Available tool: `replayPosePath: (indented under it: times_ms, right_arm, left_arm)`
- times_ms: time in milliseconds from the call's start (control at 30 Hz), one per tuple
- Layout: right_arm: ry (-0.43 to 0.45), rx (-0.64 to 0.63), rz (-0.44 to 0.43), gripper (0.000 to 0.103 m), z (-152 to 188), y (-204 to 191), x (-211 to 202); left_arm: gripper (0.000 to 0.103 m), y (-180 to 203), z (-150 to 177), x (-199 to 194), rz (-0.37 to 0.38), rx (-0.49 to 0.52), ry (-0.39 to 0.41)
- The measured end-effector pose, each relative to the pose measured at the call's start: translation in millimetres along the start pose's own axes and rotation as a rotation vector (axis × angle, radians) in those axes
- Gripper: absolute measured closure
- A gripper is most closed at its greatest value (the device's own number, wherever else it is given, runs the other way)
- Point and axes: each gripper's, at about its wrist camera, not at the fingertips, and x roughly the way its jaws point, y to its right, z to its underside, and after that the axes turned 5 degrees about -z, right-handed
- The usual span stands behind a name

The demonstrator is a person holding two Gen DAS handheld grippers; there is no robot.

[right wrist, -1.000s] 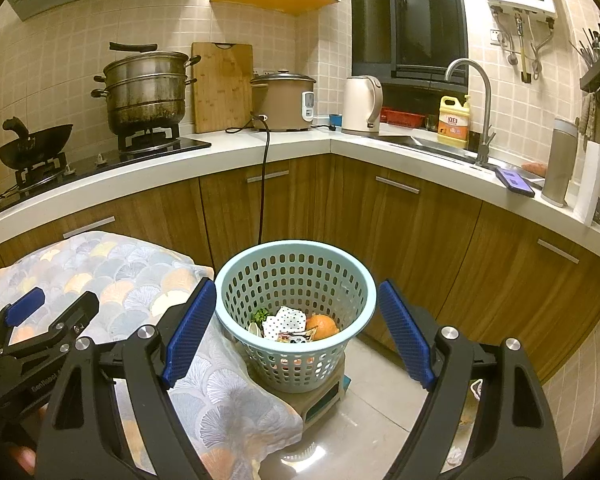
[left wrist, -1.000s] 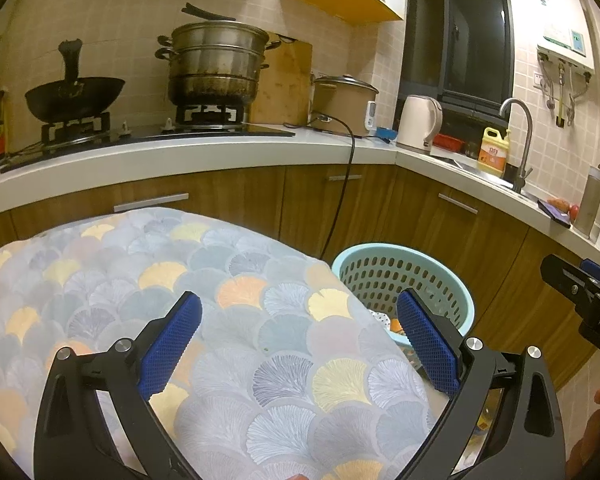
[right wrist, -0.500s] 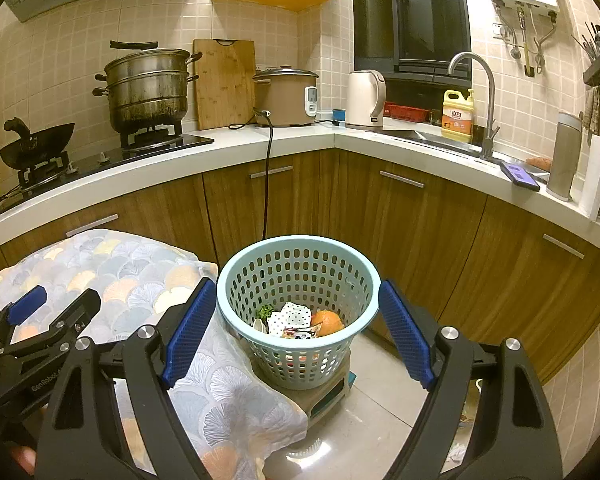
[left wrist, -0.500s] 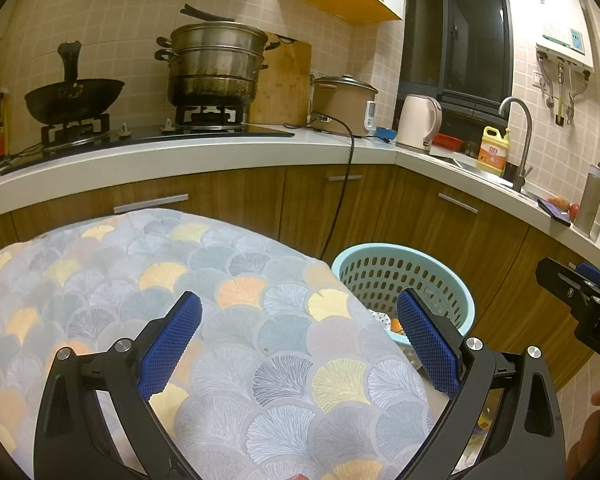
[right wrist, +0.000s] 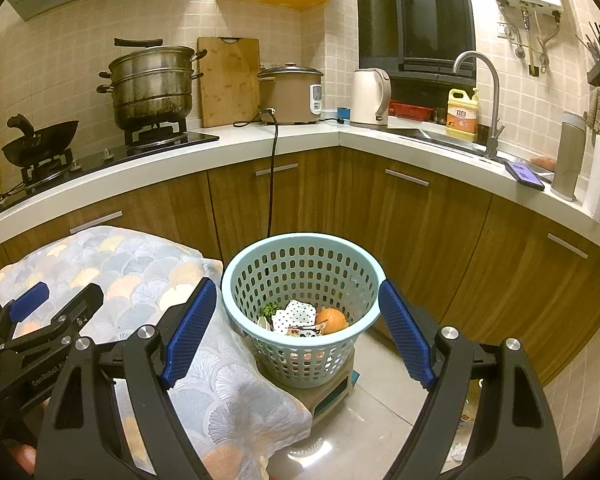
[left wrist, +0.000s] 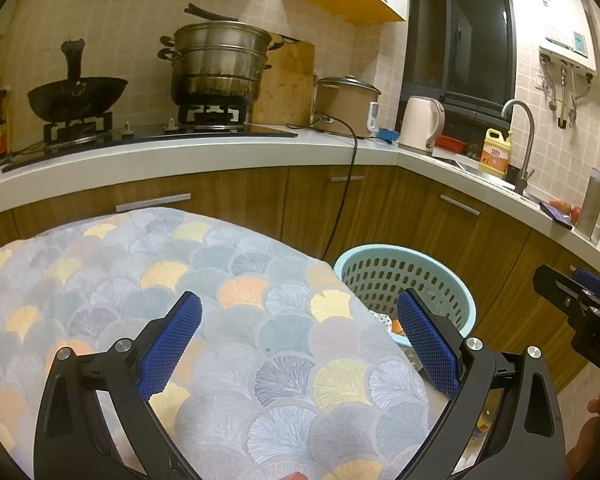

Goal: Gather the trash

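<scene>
Left wrist view: cloth (left wrist: pixel 228 320) blocks most of the basket (left wrist: pixel 384 264); only its far rim and a sliver of contents show. Right gripper (left wrist: pixel 580 304) is cut off at the frame edge, a "DA" fragment readable on it. Left gripper (left wrist: pixel 298 340) jaws wide apart, nothing between them, over the cloth.

Right wrist view shows the basket (right wrist: pixel 300 248) whole: it stands on a low stool (right wrist: pixel 332 392) just beside the cloth edge (right wrist: pixel 148 268). Trash inside: dotted paper (right wrist: pixel 294 314), orange (right wrist: pixel 332 318), some greens (right wrist: pixel 269 309); the rest is hard to make out. Right gripper (right wrist: pixel 300 332) jaws wide apart, empty, framing the basket. Left gripper (right wrist: pixel 56 308) at lower left, "GenRobot" partly legible.

Yellow bottle (right wrist: pixel 462 114) by the tap has a label too small to read.
</scene>
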Motion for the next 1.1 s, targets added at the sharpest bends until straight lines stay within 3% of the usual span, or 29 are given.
replayPosePath:
  times_ms: [333, 900, 1100]
  right_arm:
    - [0.004, -0.002, -0.011, 0.024, 0.4, 1.6, 0.9]
    - [0.02, -0.002, -0.021, 0.024, -7.0, 4.0, -7.3]
    - [0.039, -0.02, -0.03, 0.024, -12.6, -5.3, -21.8]
  left_arm:
    - [0.008, 19.3, 2.9, -2.5, -0.087, 0.113, 0.031]
    - [0.008, 12.7, -1.0, -3.8, -0.075, 0.081, 0.017]
    - [0.008, 9.3, -8.0, -28.8, -0.063, 0.041, 0.035]
